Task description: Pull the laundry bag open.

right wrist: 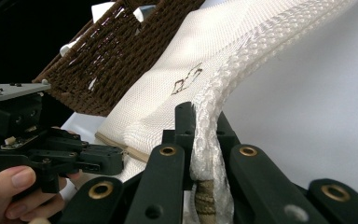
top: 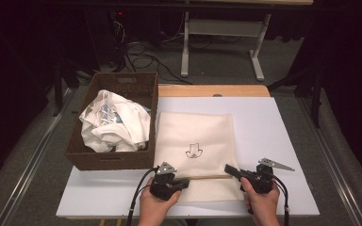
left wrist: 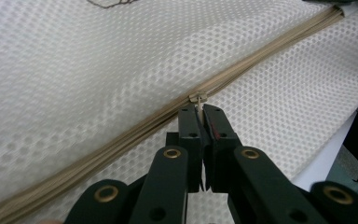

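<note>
A white mesh laundry bag [top: 193,134] with a small dark emblem lies flat on the white table [top: 273,141]. A beige zipper [top: 209,177] runs across the bag near its front edge. My left gripper [top: 186,182] is shut on the small metal zipper pull [left wrist: 198,99], with the jaws pinched tight around it [left wrist: 200,114]. My right gripper [top: 228,168] is shut on a bunched fold of the bag's mesh edge [right wrist: 205,135] at the zipper's right end, lifting it slightly. In the right gripper view the left gripper [right wrist: 107,163] sits low at the left, held by a hand.
A brown woven basket [top: 108,160] stands on the table's left side, touching the bag, with crumpled white clothes [top: 115,122] inside. Bare white table lies to the right of the bag. Behind the table are a desk frame [top: 226,28] and cables on the floor.
</note>
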`<state>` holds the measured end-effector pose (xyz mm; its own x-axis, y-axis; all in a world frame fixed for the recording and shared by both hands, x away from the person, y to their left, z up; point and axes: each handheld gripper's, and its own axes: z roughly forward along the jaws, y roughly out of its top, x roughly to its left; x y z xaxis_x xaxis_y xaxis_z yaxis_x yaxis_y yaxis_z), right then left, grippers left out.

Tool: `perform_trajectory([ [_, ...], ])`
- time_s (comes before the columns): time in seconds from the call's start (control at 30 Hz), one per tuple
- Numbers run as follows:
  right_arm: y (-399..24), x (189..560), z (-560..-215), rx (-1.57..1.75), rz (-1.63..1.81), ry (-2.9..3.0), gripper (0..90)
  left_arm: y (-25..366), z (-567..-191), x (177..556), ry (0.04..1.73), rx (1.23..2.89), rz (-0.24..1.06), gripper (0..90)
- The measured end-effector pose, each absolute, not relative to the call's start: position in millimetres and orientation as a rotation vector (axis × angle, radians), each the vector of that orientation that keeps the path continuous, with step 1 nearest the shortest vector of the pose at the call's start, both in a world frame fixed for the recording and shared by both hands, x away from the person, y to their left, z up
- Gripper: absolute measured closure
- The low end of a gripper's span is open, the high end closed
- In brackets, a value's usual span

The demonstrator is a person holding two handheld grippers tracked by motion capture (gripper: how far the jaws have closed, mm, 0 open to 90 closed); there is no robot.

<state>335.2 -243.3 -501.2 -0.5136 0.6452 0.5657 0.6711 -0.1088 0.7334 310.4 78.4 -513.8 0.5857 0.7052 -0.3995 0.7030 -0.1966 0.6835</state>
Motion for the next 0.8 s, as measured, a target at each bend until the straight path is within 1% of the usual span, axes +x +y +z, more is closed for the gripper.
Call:
perform_trajectory([
  [0.27, -243.8, 335.3, -502.1, -1.54, -1.734, -2.102, 87.0, 96.4, -516.1, 308.6, 1.159, 1.906, 0.014, 86.5],
  [0.8, -244.9, 335.1, -501.4, -1.535, -1.729, -2.129, 87.0, 117.3, -513.7, 306.4, 1.196, 1.905, 0.042, 86.5],
])
